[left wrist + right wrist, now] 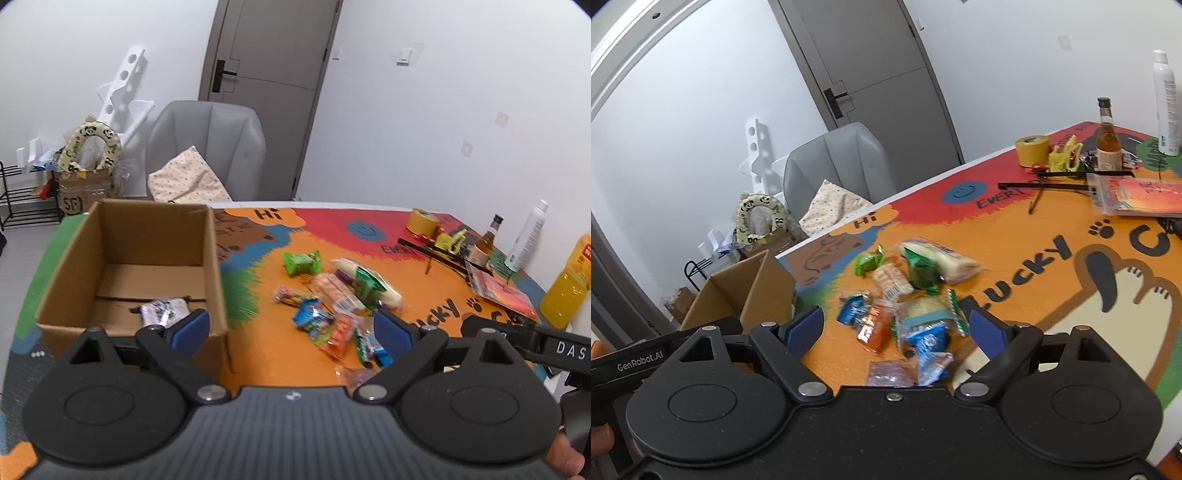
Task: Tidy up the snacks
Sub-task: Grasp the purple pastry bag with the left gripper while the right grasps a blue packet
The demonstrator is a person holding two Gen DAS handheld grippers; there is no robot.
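A pile of wrapped snacks [332, 295] lies on the colourful table mat, also in the right wrist view [905, 295]. An open cardboard box [129, 266] stands at the left with one pale snack packet [162, 310] inside; its corner shows in the right wrist view [746, 295]. My left gripper [291, 328] is open and empty, above the table between the box and the pile. My right gripper [897, 325] is open and empty, just above the near snacks. A green packet [301, 262] lies at the far edge of the pile.
At the right stand a tape roll [423, 220], a brown bottle [487, 240], a white spray can [528, 236], an orange juice bottle [569, 284], black rods [436, 254] and a flat red packet [502, 291]. A grey chair [207, 147] stands behind the table.
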